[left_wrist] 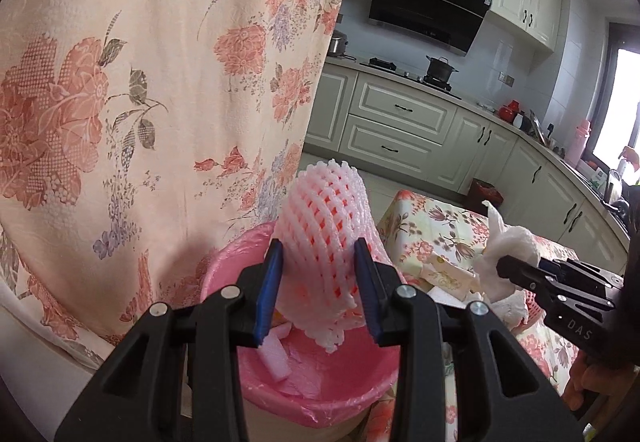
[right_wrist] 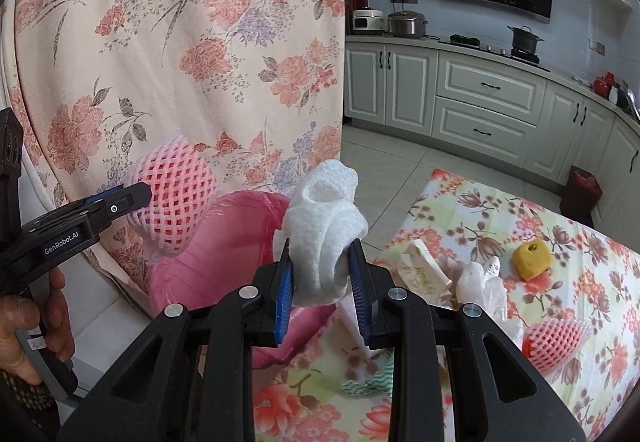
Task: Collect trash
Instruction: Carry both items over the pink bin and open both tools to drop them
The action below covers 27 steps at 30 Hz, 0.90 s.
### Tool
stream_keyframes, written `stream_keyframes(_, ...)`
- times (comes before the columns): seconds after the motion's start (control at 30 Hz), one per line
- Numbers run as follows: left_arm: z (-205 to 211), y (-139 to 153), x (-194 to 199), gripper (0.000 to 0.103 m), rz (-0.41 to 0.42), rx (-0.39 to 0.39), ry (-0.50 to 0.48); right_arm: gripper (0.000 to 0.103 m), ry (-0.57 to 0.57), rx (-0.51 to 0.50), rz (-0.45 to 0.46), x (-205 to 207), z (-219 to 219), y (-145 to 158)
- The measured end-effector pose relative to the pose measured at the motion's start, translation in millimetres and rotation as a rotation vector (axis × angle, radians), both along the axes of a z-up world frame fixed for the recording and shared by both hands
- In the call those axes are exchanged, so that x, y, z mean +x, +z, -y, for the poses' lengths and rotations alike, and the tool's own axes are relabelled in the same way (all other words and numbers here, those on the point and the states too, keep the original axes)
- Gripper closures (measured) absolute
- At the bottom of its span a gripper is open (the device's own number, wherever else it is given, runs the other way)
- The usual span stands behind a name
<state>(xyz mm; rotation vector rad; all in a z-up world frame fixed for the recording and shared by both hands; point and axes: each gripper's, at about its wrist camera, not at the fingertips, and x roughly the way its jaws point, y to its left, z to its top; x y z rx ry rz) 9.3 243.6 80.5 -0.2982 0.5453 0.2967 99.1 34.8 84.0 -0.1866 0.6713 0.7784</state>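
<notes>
My left gripper (left_wrist: 318, 296) is shut on a pink foam fruit net (left_wrist: 328, 242) and holds it right above the pink-lined bin (left_wrist: 320, 386); the net also shows in the right wrist view (right_wrist: 172, 198). White foam scraps (left_wrist: 276, 358) lie inside the bin. My right gripper (right_wrist: 322, 294) is shut on a crumpled white foam sheet (right_wrist: 324, 230), held above the table edge to the right of the bin (right_wrist: 216, 242). It also shows in the left wrist view (left_wrist: 506, 266).
On the floral tablecloth (right_wrist: 480, 210) lie a torn paper wrapper (right_wrist: 424, 270), white plastic (right_wrist: 484, 286), a yellow sponge block (right_wrist: 532, 254), another pink foam net (right_wrist: 556, 346) and a green-striped scrap (right_wrist: 368, 382). A floral cloth (left_wrist: 140, 82) hangs behind the bin. Kitchen cabinets stand behind.
</notes>
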Motion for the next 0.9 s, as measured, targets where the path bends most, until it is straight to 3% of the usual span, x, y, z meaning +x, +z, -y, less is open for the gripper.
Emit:
stream_keyframes(0.43, -30, -14, 1, 0.067, -0.033, -0.024, 0.064, 0.076, 0.093, -0.051, -0.043, 1, -64, -25)
stream_keyframes(0.7, -38, -23, 6, 0.058, -0.048, -0.048, 0.075, 0.072, 0.107, -0.055, -0.08, 5, -74, -43)
stream_keyframes(0.73, -39, -24, 7, 0.056, -0.05, -0.054, 0.079, 0.07, 0.106, -0.057, -0.08, 6, -75, -45)
stream_keyframes(0.87, -41, -26, 6, 0.049, -0.049, -0.062, 0.09, 0.042, 0.105, -0.054, -0.078, 6, -76, -49)
stream_keyframes(0.9, -41, -26, 6, 0.048, -0.049, -0.064, 0.09, 0.042, 0.103, -0.052, -0.077, 6, -75, -49)
